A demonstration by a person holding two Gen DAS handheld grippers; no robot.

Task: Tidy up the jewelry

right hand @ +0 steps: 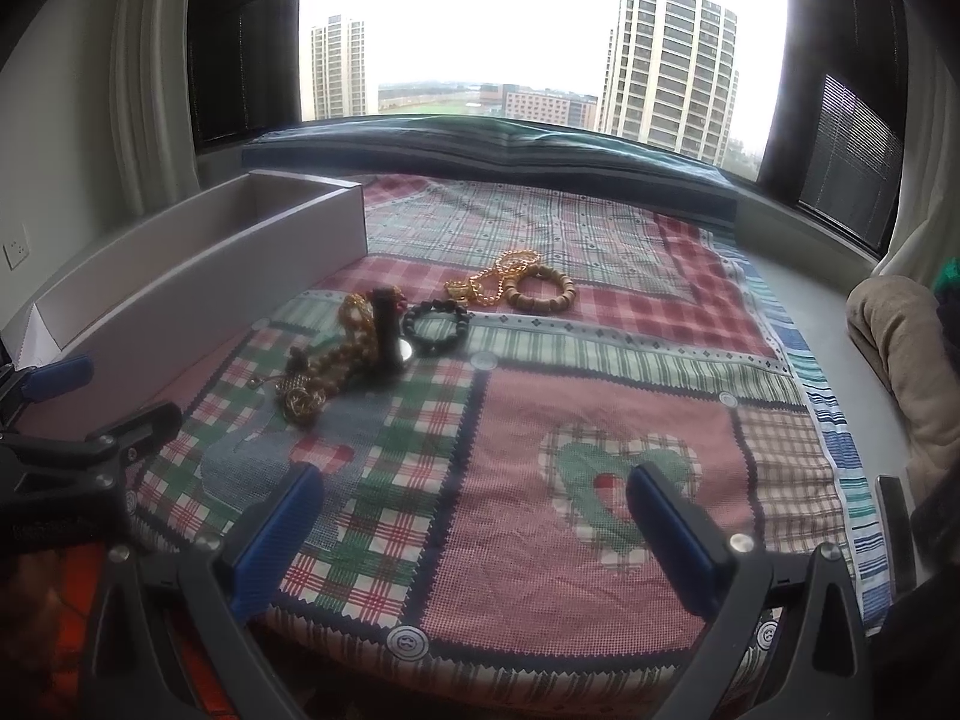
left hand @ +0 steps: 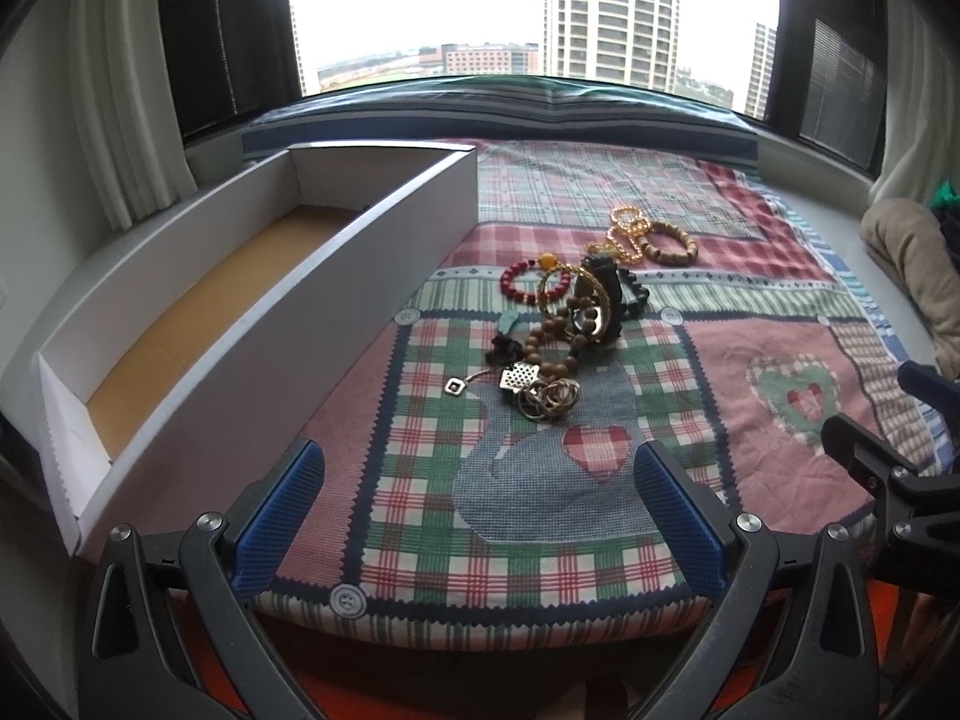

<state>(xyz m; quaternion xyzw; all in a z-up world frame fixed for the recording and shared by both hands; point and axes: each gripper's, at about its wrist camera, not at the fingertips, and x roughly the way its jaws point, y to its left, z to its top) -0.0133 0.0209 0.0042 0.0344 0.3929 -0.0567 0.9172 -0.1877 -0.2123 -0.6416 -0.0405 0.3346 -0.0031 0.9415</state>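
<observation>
Left wrist view, layout:
- Quilt (left hand: 750, 372) spread across centre and right of frame, on a window ledge (left hand: 852, 252)
- Long open box (left hand: 336, 312) on left side of frame, running from lower left to upper centre, beside the quilt's left edge
- Tangled heap of jewelry (left hand: 558, 336) at frame centre, on the quilt, right of the box
- Beaded bracelet (left hand: 669, 243) and chain (left hand: 627, 228) behind the heap, touching each other
- Rolled cushion (left hand: 540, 114) along the quilt's far edge, below the window (left hand: 528, 6)
- Folded cloth (left hand: 918, 264) at right edge, off the quilt
</observation>
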